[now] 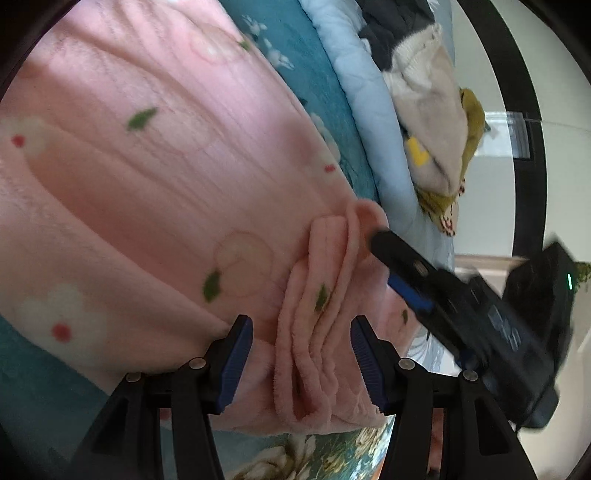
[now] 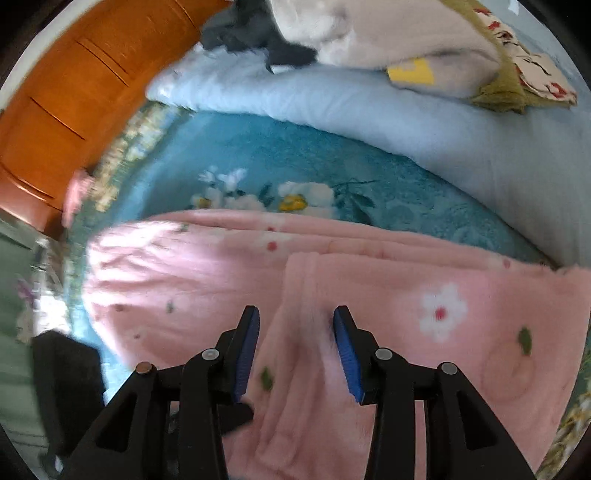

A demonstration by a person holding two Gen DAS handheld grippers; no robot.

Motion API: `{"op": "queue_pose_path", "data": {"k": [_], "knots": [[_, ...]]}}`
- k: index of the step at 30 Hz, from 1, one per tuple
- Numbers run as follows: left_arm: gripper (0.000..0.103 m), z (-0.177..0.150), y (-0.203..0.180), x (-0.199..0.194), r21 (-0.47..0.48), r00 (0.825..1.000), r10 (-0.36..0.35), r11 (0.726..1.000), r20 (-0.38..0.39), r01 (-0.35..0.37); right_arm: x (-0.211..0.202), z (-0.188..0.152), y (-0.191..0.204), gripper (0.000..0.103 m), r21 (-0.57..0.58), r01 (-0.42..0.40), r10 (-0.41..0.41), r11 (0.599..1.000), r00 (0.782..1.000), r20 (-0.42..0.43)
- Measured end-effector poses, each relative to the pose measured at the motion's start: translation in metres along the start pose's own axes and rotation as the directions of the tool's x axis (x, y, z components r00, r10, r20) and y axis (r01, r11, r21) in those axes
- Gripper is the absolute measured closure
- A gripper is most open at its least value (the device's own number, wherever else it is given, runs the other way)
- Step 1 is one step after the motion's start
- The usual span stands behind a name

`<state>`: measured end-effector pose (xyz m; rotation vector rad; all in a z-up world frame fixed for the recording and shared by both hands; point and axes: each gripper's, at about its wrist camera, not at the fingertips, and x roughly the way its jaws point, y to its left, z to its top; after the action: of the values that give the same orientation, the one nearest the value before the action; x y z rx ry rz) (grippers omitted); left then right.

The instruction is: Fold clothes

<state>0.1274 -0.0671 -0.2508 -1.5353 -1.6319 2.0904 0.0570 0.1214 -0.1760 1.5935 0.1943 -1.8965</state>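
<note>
Left wrist view: left gripper is pointing down at the bed, jaws standing apart, a bunched fold of the pink fleece garment sitting between the blue pads; pads are not pressing it, so nothing gripped. Right gripper is coming in from the right side of that view, blurred, its tip lying at the pink fabric's rolled edge; whether it is touching, cannot tell.

Right wrist view: right gripper is aiming steeply down, jaws parted, loose, a low ridge of the pink fleece garment lying between the fingers without being pinched. Picture is smeared with motion.

Garment is spreading flat across the teal floral bedspread, printed with white flowers and green leaves, folded layers showing along its top edge. Beyond it a pale blue quilt is running along the bed. On the quilt a pile of other clothes is lying: a beige sweater with a yellow patch, a dark grey item, and an olive piece with a floral lining. Orange wooden furniture is standing at the left of the bed.
</note>
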Motion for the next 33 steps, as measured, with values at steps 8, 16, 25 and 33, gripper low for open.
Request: {"op": "queue_pose_path", "data": {"k": [8,16,25,33], "knots": [[0.044,-0.004,0.007,0.007,-0.040,0.999,-0.050,0.998,-0.007,0.049,-0.003,0.008,-0.025,0.094,0.084,-0.047,0.053,0.995,0.996,-0.069],[0.043,-0.007,0.006,0.001,-0.066,0.991,-0.135,0.989,0.009,0.135,-0.008,0.016,-0.002,0.094,0.081,-0.172,0.181,0.982,0.977,-0.114],[0.039,-0.008,0.004,0.011,-0.071,0.994,-0.108,0.992,-0.014,0.107,-0.014,0.013,-0.012,0.087,0.061,-0.139,0.145,0.988,0.984,-0.102],[0.039,-0.012,0.017,0.007,-0.125,0.995,-0.098,0.987,0.012,0.098,-0.039,-0.049,0.007,0.071,-0.200,-0.103,0.079,0.974,0.989,-0.123]]}}
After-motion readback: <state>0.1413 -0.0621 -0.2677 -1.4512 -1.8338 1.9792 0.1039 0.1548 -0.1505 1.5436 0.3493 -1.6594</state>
